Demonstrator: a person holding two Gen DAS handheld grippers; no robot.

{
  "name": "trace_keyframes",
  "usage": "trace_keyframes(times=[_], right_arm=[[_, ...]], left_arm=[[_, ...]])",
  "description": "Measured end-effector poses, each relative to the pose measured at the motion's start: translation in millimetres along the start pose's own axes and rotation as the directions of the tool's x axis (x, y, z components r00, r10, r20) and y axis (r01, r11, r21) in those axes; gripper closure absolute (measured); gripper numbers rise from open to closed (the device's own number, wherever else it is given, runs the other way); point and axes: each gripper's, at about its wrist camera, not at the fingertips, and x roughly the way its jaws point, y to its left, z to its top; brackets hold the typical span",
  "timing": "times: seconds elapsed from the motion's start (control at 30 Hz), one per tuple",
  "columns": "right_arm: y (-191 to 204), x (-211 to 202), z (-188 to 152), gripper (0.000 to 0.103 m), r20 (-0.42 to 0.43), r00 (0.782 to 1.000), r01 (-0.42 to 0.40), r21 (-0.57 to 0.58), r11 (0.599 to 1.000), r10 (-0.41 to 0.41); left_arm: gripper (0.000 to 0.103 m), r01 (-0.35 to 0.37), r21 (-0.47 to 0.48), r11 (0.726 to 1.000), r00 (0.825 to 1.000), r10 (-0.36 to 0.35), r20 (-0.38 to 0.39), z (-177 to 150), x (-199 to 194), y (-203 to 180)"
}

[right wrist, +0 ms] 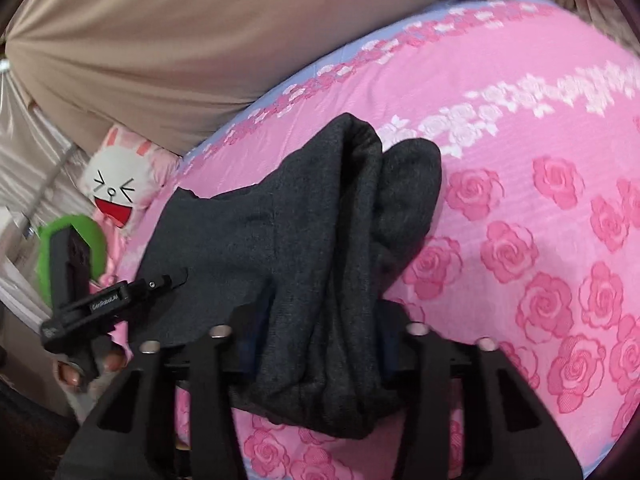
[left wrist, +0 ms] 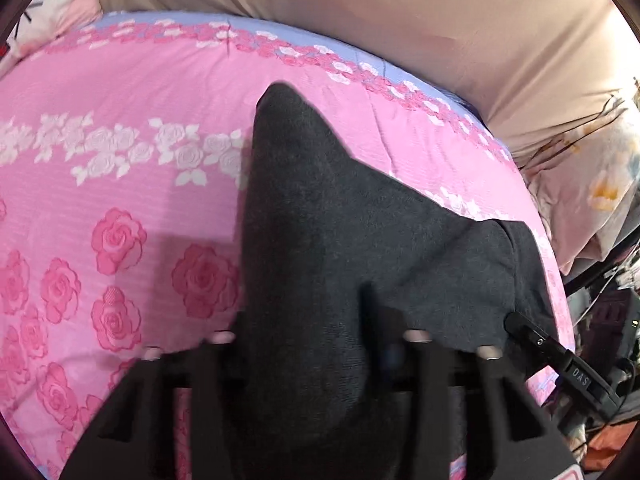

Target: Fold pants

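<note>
- While the pink rose bedspread (left wrist: 120,208) took up most of the bed, the dark grey pants (left wrist: 328,216) lay bunched on it, partly doubled over.
- Left tongs (left wrist: 316,344) were pinching one bunch of fabric, right tongs (right wrist: 320,336) another.
- Looked like mid-fold: flattening and final folds were left, I'd guess.

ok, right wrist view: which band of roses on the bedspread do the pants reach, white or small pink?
The white rose band: the dark pants end beside it; the small pink border roses lie farther off.
</note>
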Motion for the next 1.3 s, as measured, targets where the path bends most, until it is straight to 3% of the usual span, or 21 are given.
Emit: trace_keyframes(times=[0.03, 0.17, 0.33, 0.47, 0.57, 0.73, 0.93, 1.07, 1.13, 1.3], right_arm=[[7, -7, -1, 0.071, 0.018, 1.0, 0.004, -0.018, 1.0, -0.004], [35, -39, 9, 0.072, 0.101, 0.995, 0.006, -0.104, 0.995, 0.004], [71, -80, 29, 0.072, 0.234, 0.972, 0.016, -0.21, 0.978, 0.035], [90, -109, 51, 0.071, 0.327, 0.941, 0.002, -0.259, 0.966, 0.085], [103, -129, 68, 0.071, 0.401, 0.908, 0.003, -0.301, 0.954, 0.123], [127, -145, 97, 0.07, 0.479, 0.862, 0.011, -0.344, 0.939, 0.165], [145, -149, 134, 0.07, 0.535, 0.823, 0.032, -0.38, 0.924, 0.191], [148, -132, 168, 0.069, 0.547, 0.813, 0.028, -0.376, 0.926, 0.197], [149, -121, 182, 0.069, 0.549, 0.812, 0.027, -0.373, 0.928, 0.197], [140, -84, 221, 0.069, 0.545, 0.815, 0.013, -0.357, 0.934, 0.197]], left_arm=[[0.083, 0.037, 0.006, 0.999, 0.999, -0.037, 0.017, 2, -10, -3], [0.085, 0.104, 0.075, 0.992, 0.989, -0.112, 0.1, 13, -53, -19], [0.085, 0.098, 0.184, 0.978, 0.959, -0.142, 0.246, 26, -111, -46], [0.085, 0.065, 0.252, 0.966, 0.918, -0.157, 0.364, 36, -152, -67], [0.085, 0.039, 0.294, 0.955, 0.876, -0.174, 0.449, 48, -180, -82], [0.085, -0.014, 0.34, 0.94, 0.818, -0.184, 0.544, 67, -211, -100], [0.085, -0.064, 0.351, 0.934, 0.765, -0.18, 0.619, 93, -221, -117], [0.084, -0.106, 0.34, 0.935, 0.733, -0.158, 0.662, 122, -214, -121], [0.084, -0.115, 0.33, 0.937, 0.724, -0.149, 0.673, 137, -207, -119], [0.084, -0.112, 0.304, 0.946, 0.732, -0.129, 0.67, 181, -179, -109]])
